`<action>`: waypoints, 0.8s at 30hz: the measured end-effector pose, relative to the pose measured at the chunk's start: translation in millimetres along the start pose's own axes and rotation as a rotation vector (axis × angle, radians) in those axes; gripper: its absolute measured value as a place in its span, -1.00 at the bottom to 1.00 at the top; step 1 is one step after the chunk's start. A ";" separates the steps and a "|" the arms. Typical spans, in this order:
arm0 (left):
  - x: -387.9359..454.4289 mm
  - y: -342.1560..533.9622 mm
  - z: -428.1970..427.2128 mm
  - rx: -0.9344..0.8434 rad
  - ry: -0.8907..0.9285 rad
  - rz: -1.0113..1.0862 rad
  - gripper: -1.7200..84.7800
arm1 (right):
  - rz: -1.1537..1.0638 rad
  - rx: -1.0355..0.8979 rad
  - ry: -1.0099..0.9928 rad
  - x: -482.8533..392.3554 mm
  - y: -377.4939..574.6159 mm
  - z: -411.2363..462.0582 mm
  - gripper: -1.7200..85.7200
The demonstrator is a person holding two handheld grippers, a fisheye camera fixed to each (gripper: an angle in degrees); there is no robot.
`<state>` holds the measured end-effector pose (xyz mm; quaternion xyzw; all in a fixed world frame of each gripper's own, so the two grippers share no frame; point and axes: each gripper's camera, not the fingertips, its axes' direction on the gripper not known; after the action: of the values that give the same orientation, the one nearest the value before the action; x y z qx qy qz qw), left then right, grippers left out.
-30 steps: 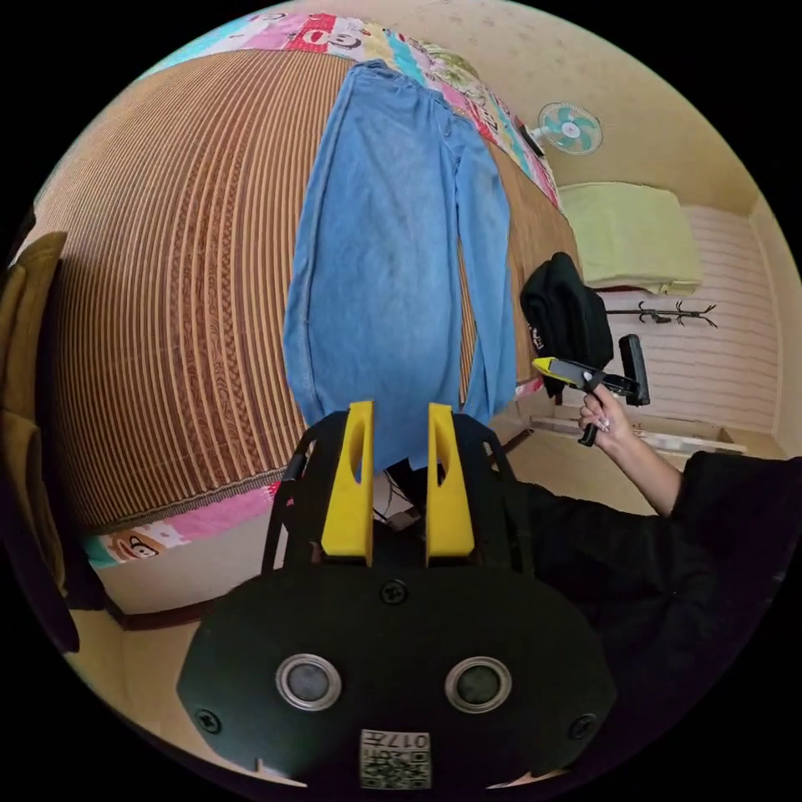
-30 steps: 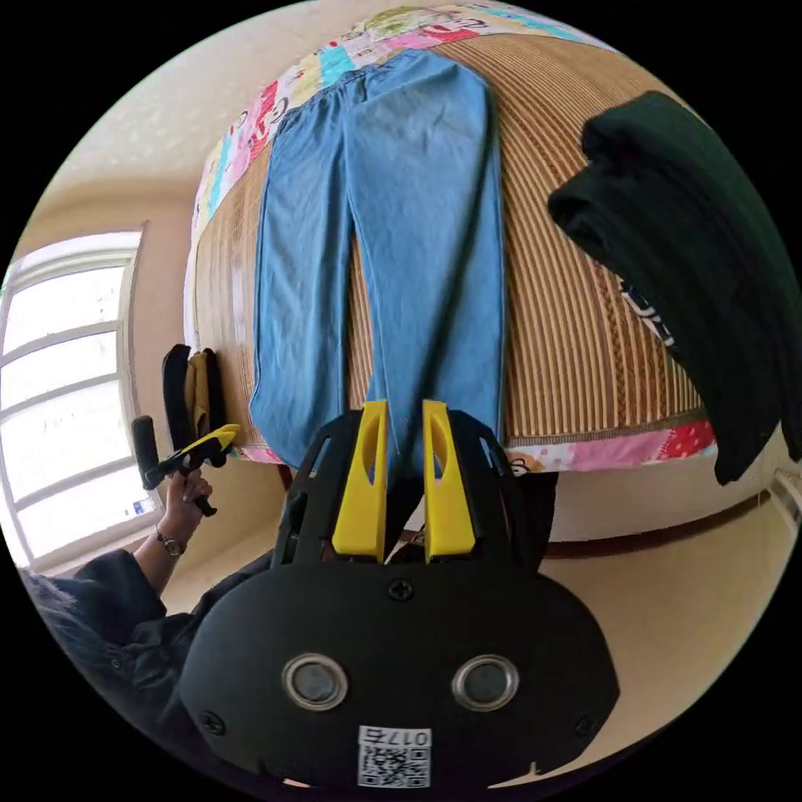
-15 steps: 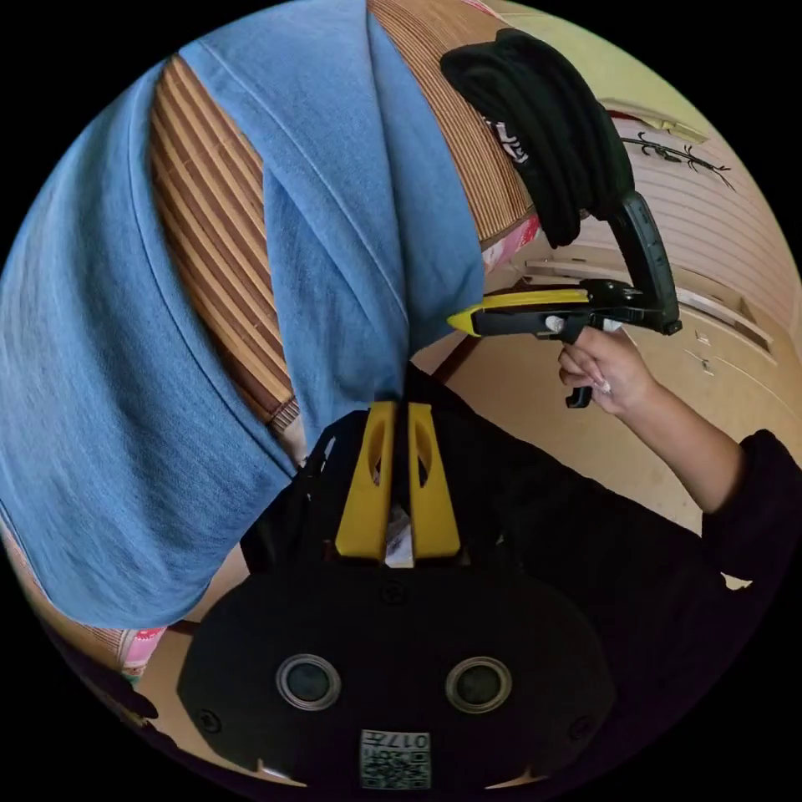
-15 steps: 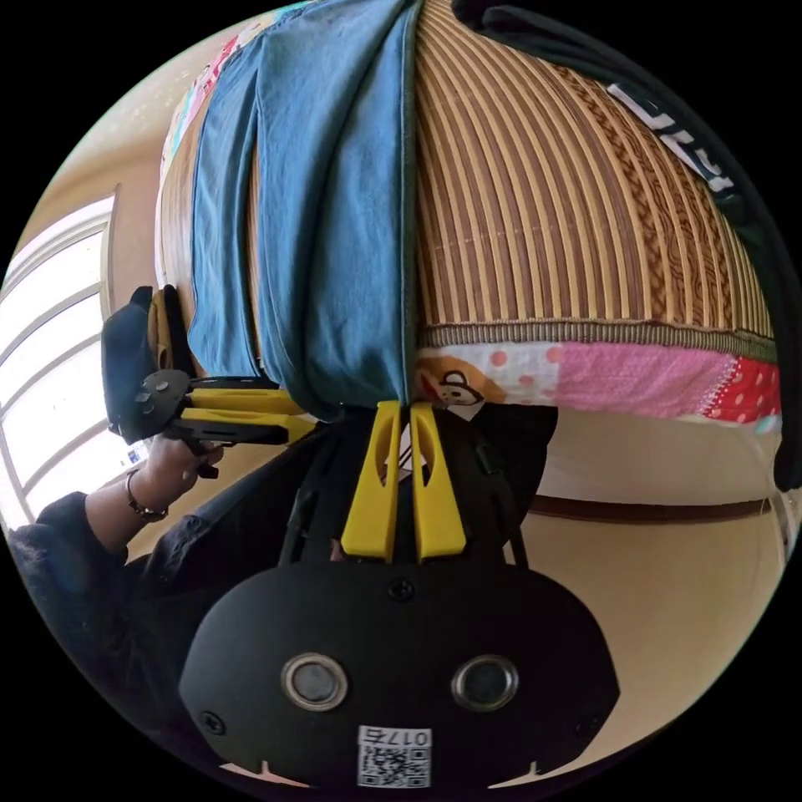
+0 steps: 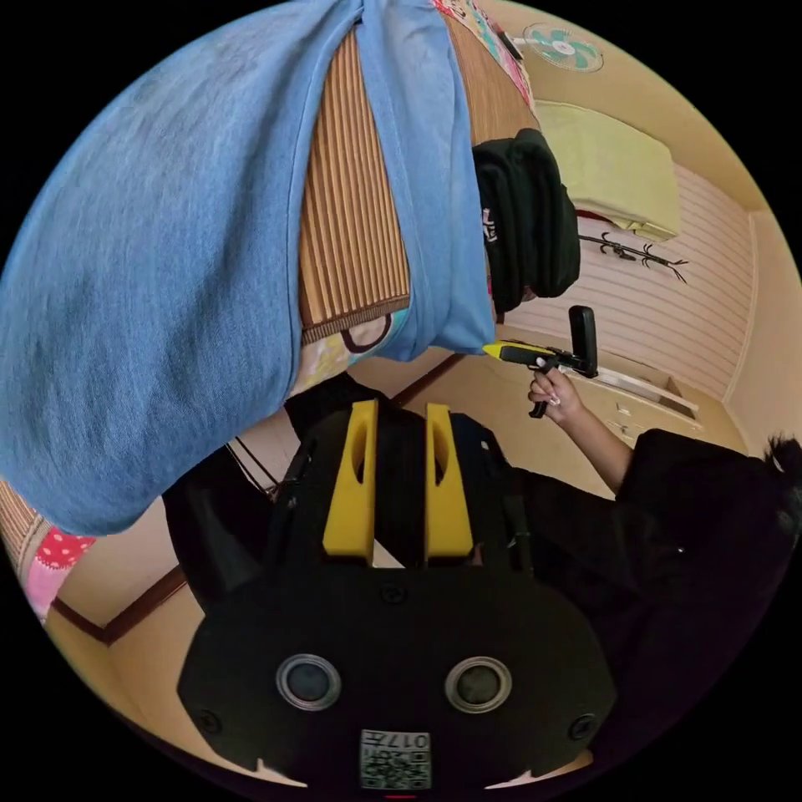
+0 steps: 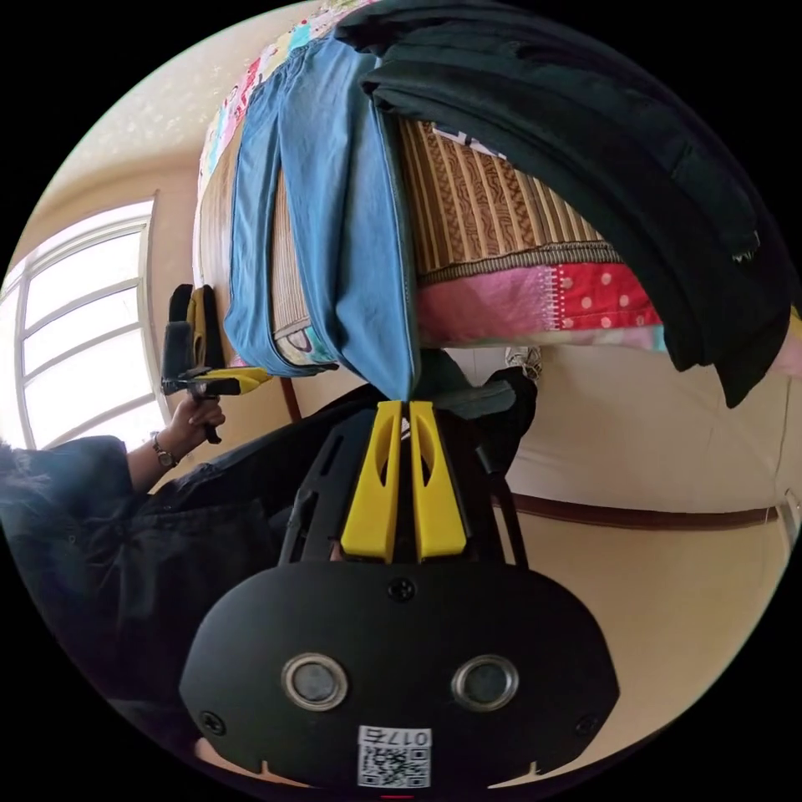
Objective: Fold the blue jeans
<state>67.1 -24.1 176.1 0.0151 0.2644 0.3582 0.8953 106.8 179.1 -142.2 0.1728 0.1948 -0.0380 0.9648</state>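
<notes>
1. Our right gripper [image 6: 399, 407] is pinched tight on a jeans [image 6: 351, 242] hem at the bed [image 6: 510, 292] edge.
2. Our left gripper [image 5: 399, 409] gapes, holding nothing.
3. Risk: that single thin hold slips, and the leg slides off.

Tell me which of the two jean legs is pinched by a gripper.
The leg beside the black garment: the right gripper pinches its hem.

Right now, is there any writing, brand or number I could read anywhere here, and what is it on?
The white print on the black garment: mostly hidden, unreadable.
The tag on the left gripper: characters too small to trust.
The matching tag on the right gripper: likewise.
The blue jeans: no writing seen.
</notes>
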 end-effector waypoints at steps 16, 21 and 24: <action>13.8 -61.0 92.0 -0.120 0.079 0.035 -0.96 | 0.001 0.187 -0.274 24.6 72.8 -50.2 -0.92; -3.2 -20.1 68.8 -0.037 0.061 -0.020 -0.96 | 0.087 0.146 -0.157 50.7 78.4 -48.6 -0.92; -20.1 -2.7 65.4 0.007 0.136 -0.104 -0.94 | 0.090 0.089 -0.115 59.2 77.1 -37.9 -0.92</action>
<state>88.4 -28.5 241.0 -0.0197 0.3264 0.3103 0.8926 158.4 264.3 -173.4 0.2215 0.1291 -0.0130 0.9665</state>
